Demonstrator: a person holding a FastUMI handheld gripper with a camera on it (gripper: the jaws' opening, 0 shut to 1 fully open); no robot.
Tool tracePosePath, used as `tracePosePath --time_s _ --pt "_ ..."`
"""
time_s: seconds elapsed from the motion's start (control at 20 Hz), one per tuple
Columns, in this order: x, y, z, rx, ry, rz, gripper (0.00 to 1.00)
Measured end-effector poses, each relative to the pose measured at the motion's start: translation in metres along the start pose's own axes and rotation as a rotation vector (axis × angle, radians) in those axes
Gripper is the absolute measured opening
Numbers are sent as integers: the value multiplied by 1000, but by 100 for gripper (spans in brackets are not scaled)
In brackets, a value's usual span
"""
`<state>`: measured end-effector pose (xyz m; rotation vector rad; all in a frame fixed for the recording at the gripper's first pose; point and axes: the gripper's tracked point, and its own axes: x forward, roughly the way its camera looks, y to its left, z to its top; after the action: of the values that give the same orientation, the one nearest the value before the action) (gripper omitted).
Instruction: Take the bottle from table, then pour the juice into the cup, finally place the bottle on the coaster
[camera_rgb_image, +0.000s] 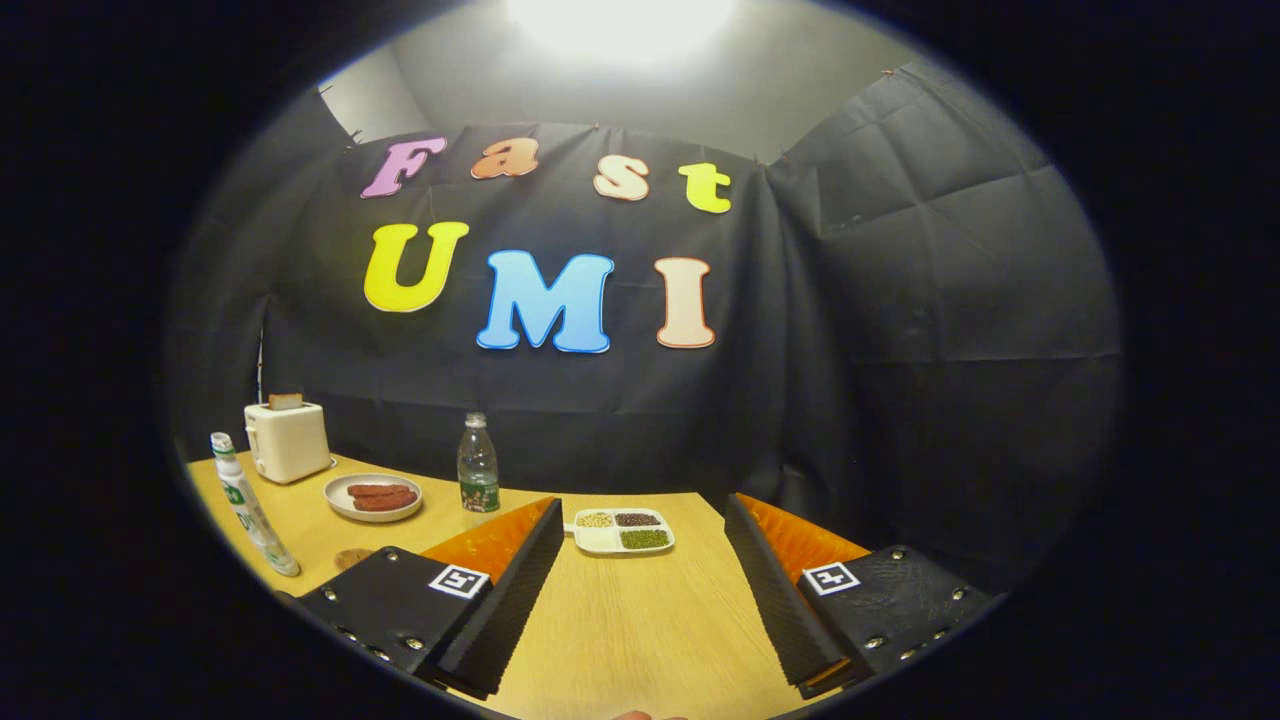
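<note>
My gripper (645, 512) hangs open above the wooden table (640, 630), nothing between its fingers. A clear plastic bottle (478, 466) with a green label stands upright beyond the left finger, near the table's back edge. A second bottle (250, 505), white with green print and a pale cap, stands at the table's left edge, well to the left of the left finger. A small round brown disc, possibly the coaster (352, 558), lies flat just left of the left finger, partly hidden by it.
A cream toaster (287, 441) with a slice of bread in it stands at the back left. In front of it is a plate of sausages (374, 497). A white divided dish of beans (620, 531) lies just ahead, between the fingers.
</note>
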<state>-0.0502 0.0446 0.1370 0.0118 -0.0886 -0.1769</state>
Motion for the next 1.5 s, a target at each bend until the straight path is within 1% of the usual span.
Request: tracePosePath --time_s 0.15,0.4,0.65,0.75,0.95,1.25,1.4,1.5 --pt "-33 35 24 20 -19 7 99" --pt "-76 104 46 -18 -43 25 98" --pt "-102 186 37 -4 -18 94 98" --pt "-109 218 32 16 -13 135 98" --pt "-112 285 25 59 -19 238 98" --pt "-96 355 -7 30 21 310 99" --pt "-81 374 -24 6 34 301 99" --pt "-68 380 -42 -15 58 276 98"
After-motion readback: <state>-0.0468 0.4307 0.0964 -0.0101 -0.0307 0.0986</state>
